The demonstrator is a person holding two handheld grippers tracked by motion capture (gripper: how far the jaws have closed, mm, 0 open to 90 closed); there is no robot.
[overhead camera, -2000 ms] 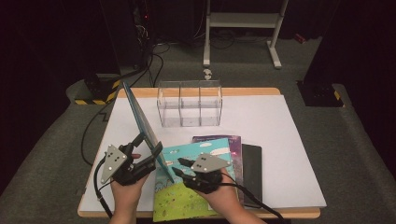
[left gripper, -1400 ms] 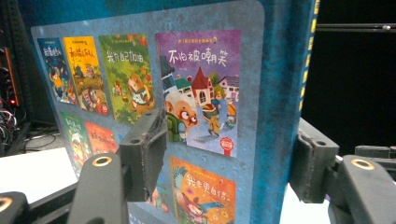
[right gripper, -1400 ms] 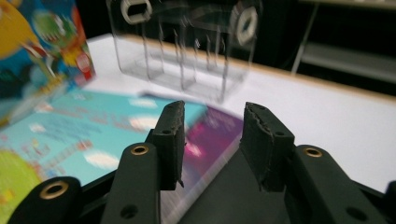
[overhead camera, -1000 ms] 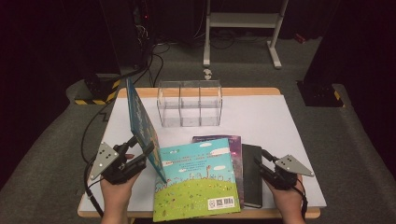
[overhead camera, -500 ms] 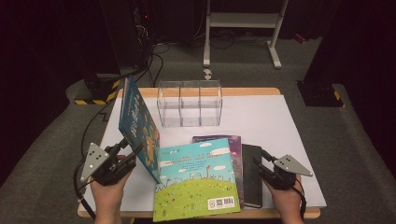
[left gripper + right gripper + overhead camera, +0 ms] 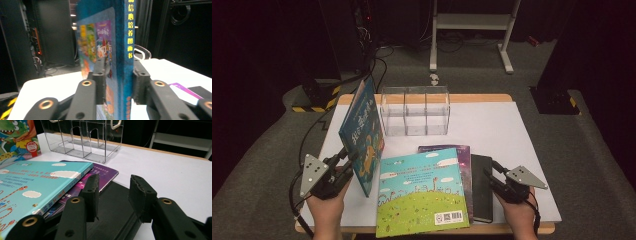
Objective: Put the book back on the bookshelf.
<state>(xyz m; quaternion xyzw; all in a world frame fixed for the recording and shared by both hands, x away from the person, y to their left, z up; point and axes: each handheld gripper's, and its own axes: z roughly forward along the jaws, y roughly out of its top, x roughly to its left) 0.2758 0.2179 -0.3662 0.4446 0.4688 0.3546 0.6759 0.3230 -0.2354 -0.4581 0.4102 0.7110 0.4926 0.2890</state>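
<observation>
upright blue picture book (image 6: 362, 131) clamped in the left gripper (image 6: 346, 161)
its jaws had just closed on the spine at the white table's (image 6: 507, 125) left edge; the right gripper (image 6: 493, 172) stood apart over a flat black notebook (image 6: 481, 187)

This looks like a lab or recording studio rather than a home. Black curtains close off the upper right of the frame, and dark equipment racks (image 6: 339, 35) with trailing cables stand at the upper left. A white-topped counter (image 6: 512, 130) sits on grey carpet, with yellow-black hazard tape (image 6: 314, 102) marking a base at the left and a white metal stand (image 6: 472, 30) at the top centre.
</observation>
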